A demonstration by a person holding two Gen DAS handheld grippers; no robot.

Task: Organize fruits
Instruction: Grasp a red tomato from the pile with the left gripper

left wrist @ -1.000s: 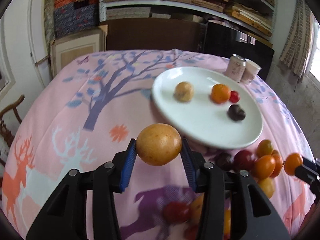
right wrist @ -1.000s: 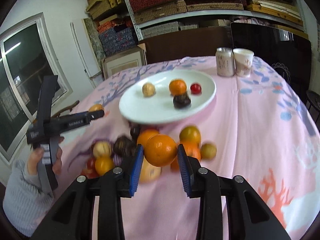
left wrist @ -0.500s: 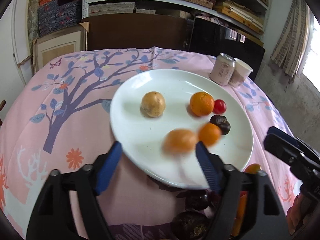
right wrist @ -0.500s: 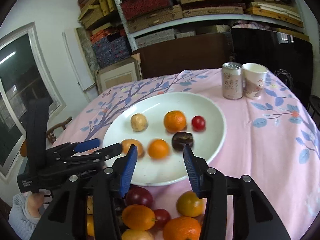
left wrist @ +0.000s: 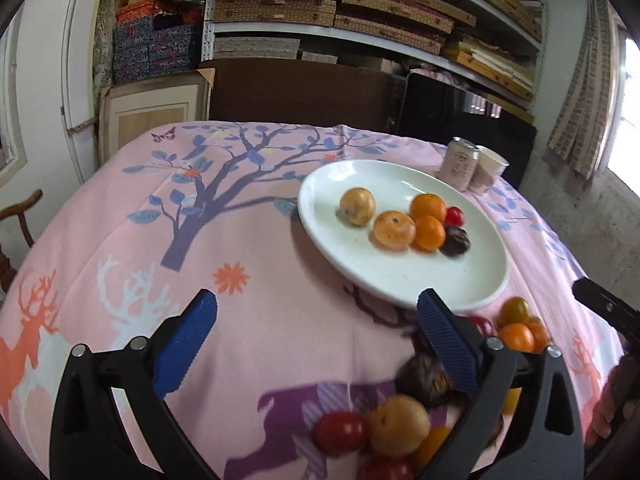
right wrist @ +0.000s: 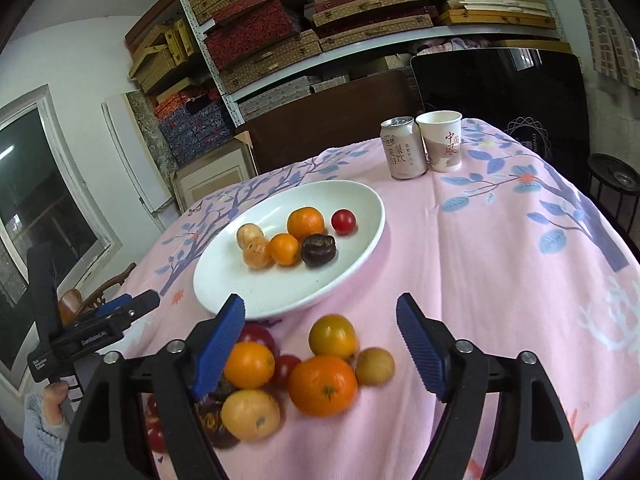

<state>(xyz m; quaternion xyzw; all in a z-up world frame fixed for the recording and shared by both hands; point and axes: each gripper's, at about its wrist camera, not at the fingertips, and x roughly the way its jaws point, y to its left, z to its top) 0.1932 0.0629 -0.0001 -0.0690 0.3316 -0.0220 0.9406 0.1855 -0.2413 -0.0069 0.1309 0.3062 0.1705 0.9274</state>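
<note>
White porcelain, an oval plate (right wrist: 356,216), sat at the centre of the right wrist frame and carried six fruits in a loose cluster: a pale yellow fruit (right wrist: 249,235), a speckled orange fruit (right wrist: 258,253) touching it, a small orange (right wrist: 285,249), a larger orange (right wrist: 305,223), a cherry tomato (right wrist: 343,221) and a dark brown fruit (right wrist: 318,250). Just below the plate's near rim, a pile of loose fruit (right wrist: 322,385) lay on the pink printed tablecloth (right wrist: 500,264) that covered the tabletop, with oranges, tomatoes, yellow and dark fruits packed close together.

Right tongs (right wrist: 320,344) filled the lower part of that frame, blue pads spread after just opening, nothing pinched, the pile showing between them. Left tongs (left wrist: 316,344) in the left wrist frame likewise had just been opening and stood spread wide and empty over bare cloth, the plate (left wrist: 320,216) to their upper right.

At the upper right of the right wrist frame, a drink can (right wrist: 402,148) and a paper cup (right wrist: 442,140) stood side by side, touching. Shelves (right wrist: 360,36) of woven boxes rose behind.
</note>
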